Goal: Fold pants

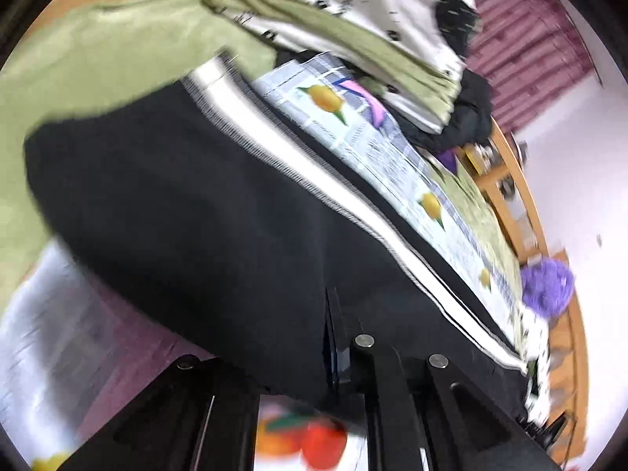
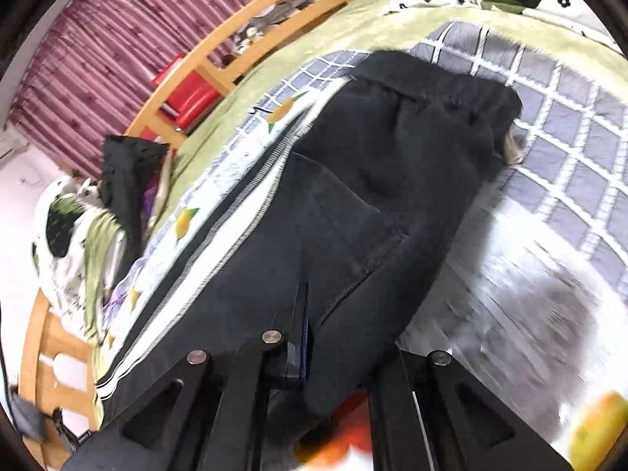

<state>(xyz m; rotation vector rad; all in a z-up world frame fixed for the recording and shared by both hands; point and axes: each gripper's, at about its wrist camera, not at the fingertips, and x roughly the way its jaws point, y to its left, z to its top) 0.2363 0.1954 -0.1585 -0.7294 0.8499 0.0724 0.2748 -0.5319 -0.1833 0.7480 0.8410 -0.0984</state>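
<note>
left gripper [image 1: 331, 325]: fingers pressed together, pinching a fold of the black pants [image 1: 188, 204] near their lower edge
right gripper [image 2: 302, 325]: fingers nipped tight on the pants [image 2: 373, 180], close to the pocket seam
pants: spread across the checked bedspread [image 2: 569, 125] with fruit prints, white side stripe [image 1: 314, 180] along the far edge
beyond: green blanket [image 1: 98, 62], wooden bed frame [image 2: 219, 59]
</note>
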